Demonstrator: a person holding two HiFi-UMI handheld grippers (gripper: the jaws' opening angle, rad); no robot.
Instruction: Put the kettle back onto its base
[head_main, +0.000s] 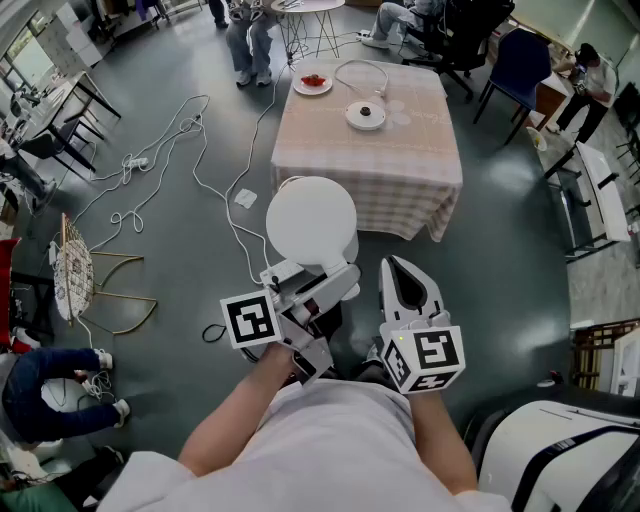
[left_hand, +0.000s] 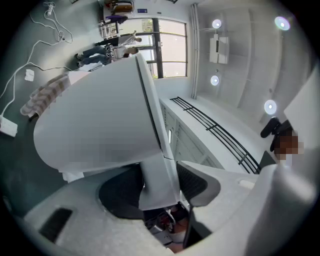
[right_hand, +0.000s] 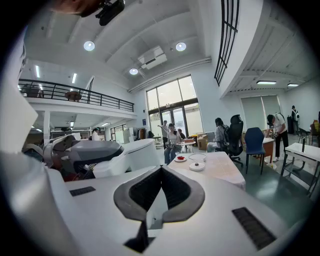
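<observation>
Left gripper (head_main: 312, 292) is clamped on the white kettle (head_main: 311, 222). In the left gripper view its 2 jaws stand well apart, with a flat white upright part of the kettle (left_hand: 100, 125) pressed between the dark pads; this is probably the handle, though the close wide-angle view makes that hard to confirm. The kettle body sits just ahead of and above the jaws, carried in the air over the grey floor, lid face towards the head camera. It is well short of the table (head_main: 400, 170) with the checked cloth. The round white base (head_main: 366, 115) lies on that table, near its far side, beside a plate (head_main: 313, 83) of red items. Right gripper (head_main: 405, 280) is beside the kettle, apart from it, with its jaws (right_hand: 159, 172) together and nothing between them.
</observation>
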